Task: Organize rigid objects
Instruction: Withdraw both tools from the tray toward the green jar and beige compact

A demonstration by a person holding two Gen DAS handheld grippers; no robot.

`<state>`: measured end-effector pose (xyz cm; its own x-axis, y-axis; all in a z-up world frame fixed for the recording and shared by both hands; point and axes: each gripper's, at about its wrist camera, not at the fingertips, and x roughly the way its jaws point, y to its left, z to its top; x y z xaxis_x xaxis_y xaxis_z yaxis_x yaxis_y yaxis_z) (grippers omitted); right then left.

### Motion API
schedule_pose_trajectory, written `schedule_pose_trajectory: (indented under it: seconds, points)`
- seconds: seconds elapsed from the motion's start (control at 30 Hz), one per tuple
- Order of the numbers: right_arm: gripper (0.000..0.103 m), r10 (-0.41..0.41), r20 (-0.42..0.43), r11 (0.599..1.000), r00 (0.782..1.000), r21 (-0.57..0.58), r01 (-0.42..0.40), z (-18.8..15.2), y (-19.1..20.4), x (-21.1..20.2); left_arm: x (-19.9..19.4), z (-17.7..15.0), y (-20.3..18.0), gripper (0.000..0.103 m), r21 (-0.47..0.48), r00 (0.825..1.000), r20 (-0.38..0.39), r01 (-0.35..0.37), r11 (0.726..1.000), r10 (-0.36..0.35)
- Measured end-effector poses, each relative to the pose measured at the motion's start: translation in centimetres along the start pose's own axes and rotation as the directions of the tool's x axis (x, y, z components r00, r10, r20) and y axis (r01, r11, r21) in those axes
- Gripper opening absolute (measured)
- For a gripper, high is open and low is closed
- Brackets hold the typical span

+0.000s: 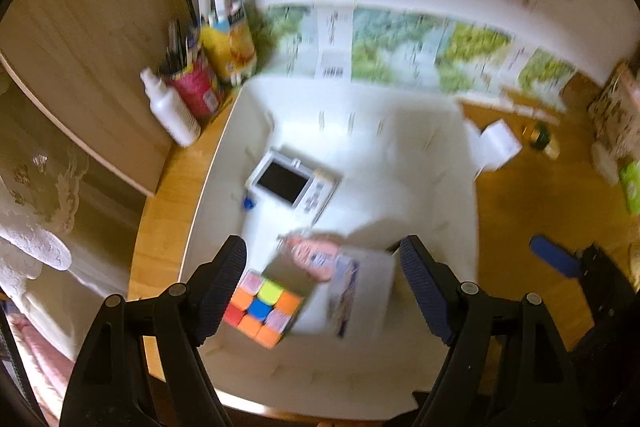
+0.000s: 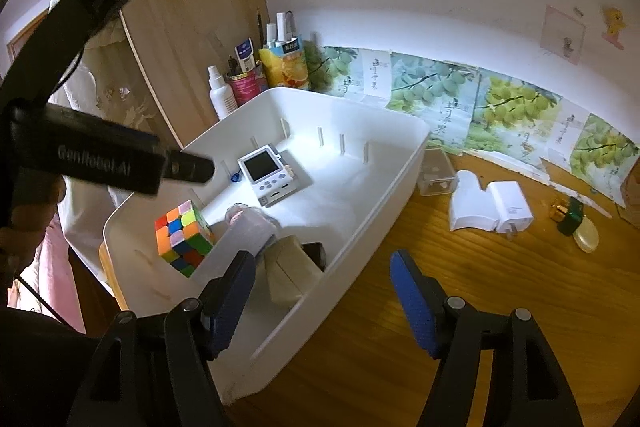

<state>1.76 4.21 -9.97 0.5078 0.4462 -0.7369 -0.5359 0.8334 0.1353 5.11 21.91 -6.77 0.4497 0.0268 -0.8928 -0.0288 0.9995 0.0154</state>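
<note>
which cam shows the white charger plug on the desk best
Right wrist view: the white charger plug is sharp, whole, with its prongs visible beside the bin. Left wrist view shows it only as a small blurred white block.

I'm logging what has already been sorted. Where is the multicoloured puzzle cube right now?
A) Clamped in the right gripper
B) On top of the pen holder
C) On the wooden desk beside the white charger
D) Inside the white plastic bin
D: the multicoloured puzzle cube sits inside the white plastic bin, near its left wall, while the right gripper is open and holds nothing.
</note>
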Motion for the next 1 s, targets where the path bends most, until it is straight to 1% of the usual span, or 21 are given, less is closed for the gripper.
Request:
schedule_pose_trajectory:
  seconds: [0.07, 0.13, 0.2, 0.3, 0.4, 0.53, 0.73, 0.83, 1.0]
  points:
    - [0.071, -0.010, 0.012, 1.000, 1.000, 0.000, 0.010, 0.0, -0.5, -0.6, -0.8, 0.4, -0.2, 0.082, -0.030, 0.999, 0.052, 0.012, 0.999, -0.010]
    - [0.072, -0.027, 0.030, 1.000, 0.999, 0.004, 0.027, 0.0, -1.2, -1.4, -1.7, 0.7, -0.2, 0.082, -0.076, 0.994, 0.113, 0.003, 0.997, 0.005]
    - [0.075, -0.045, 0.049, 0.999, 0.998, 0.011, 0.045, 0.0, -1.9, -2.2, -2.4, 0.9, -0.1, 0.082, -0.110, 0.988, 0.152, 0.012, 0.994, 0.005]
    - [0.078, -0.074, 0.086, 0.997, 0.994, 0.021, 0.072, -0.1, -3.1, -3.6, -3.2, 1.2, -0.1, 0.082, -0.152, 0.981, 0.193, 0.034, 0.988, -0.004]
    - [0.079, -0.100, 0.110, 0.995, 0.989, 0.029, 0.097, -0.3, -4.4, -4.9, -4.0, 1.2, -0.6, 0.082, -0.178, 0.974, 0.227, 0.027, 0.984, 0.014]
    - [0.079, -0.133, 0.127, 0.991, 0.983, 0.050, 0.127, -0.6, -6.1, -6.4, -4.7, 1.1, -1.4, 0.082, -0.210, 0.969, 0.245, 0.036, 0.977, 0.017]
    - [0.079, -0.155, 0.121, 0.987, 0.980, 0.050, 0.150, -1.6, -8.4, -7.9, -4.9, 1.1, -3.3, 0.082, -0.240, 0.968, 0.249, 0.054, 0.969, 0.008]
    - [0.079, -0.157, 0.121, 0.987, 0.980, 0.047, 0.152, -2.1, -9.5, -8.4, -4.7, 1.2, -4.8, 0.082, -0.230, 0.970, 0.244, 0.055, 0.972, 0.003]
    - [0.079, -0.160, 0.122, 0.987, 0.980, 0.051, 0.155, -2.8, -11.8, -9.2, -4.4, 1.6, -8.2, 0.082, -0.182, 0.971, 0.239, 0.032, 0.983, 0.013]
